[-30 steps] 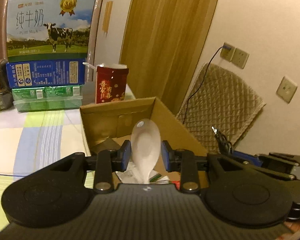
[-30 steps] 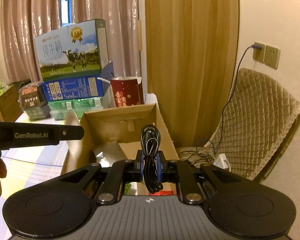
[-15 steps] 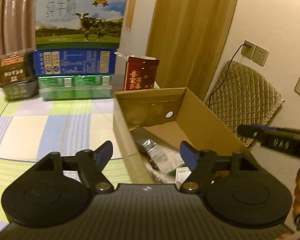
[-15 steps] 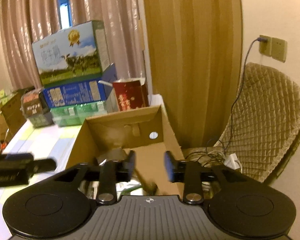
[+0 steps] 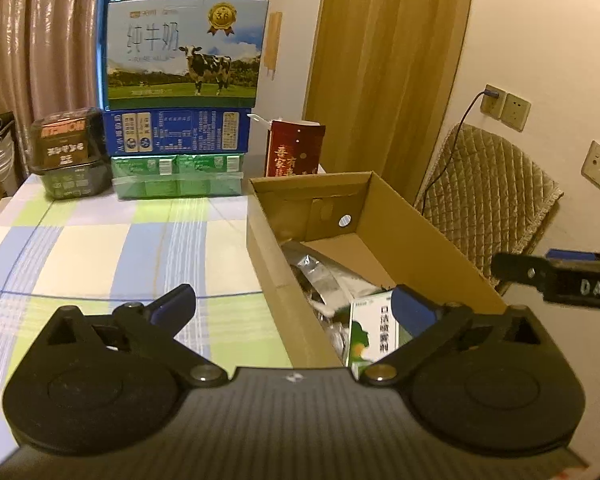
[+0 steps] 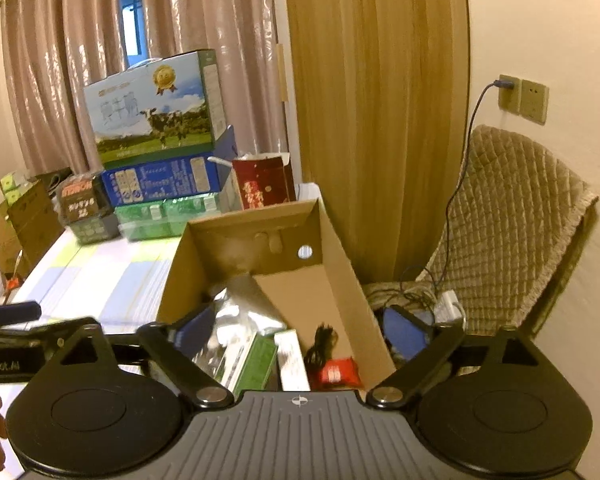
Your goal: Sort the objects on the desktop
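An open cardboard box stands on the checked tablecloth. It holds a silver foil bag, a green-and-white carton, a coiled black cable and a red packet. My left gripper hovers over the box's left wall, its jaws opening wide and holding nothing. My right gripper hangs above the box's near end, its jaws also opening, with nothing gripped. The cable lies loose below it.
Stacked milk cartons, a red carton and black snack tubs line the table's far edge. A quilted chair with a charger cord stands right of the box. The other gripper's arm reaches in from the right.
The left gripper let go of the white spoon, opened and drew back to the left. The right gripper released the black cable, which now lies in the box, and spread wide.
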